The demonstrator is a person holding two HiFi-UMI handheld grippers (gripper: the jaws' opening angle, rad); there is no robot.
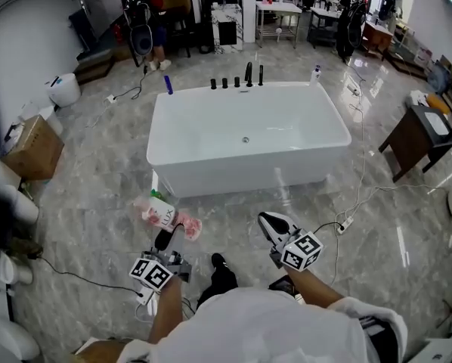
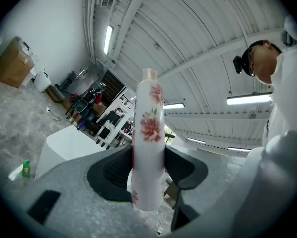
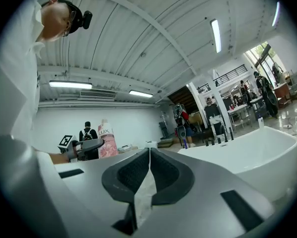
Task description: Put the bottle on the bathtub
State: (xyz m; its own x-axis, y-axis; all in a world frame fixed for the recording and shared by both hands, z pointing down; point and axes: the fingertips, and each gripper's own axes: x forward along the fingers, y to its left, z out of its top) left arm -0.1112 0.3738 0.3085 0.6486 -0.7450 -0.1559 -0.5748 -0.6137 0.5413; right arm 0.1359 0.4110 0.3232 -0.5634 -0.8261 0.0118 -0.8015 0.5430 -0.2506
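A white bottle (image 1: 163, 215) with pink flowers and a pink cap lies in my left gripper (image 1: 168, 237), low over the floor in front of the bathtub (image 1: 211, 174). In the left gripper view the bottle (image 2: 148, 133) stands between the dark pads, which press on both its sides; my left gripper (image 2: 148, 168) is shut on it. My right gripper (image 1: 273, 224) hovers to its right with nothing in it. Its jaws are shut together (image 3: 149, 170). From the right gripper view I see the bottle (image 3: 107, 144) and the bathtub (image 3: 258, 150).
On the tub's far rim stand a blue bottle (image 1: 168, 85), black taps (image 1: 237, 80) and a white bottle (image 1: 315, 74). A cardboard box (image 1: 33, 148) sits at the left, a dark side table (image 1: 419, 138) at the right. Cables and a power strip (image 1: 345, 223) lie on the marble floor.
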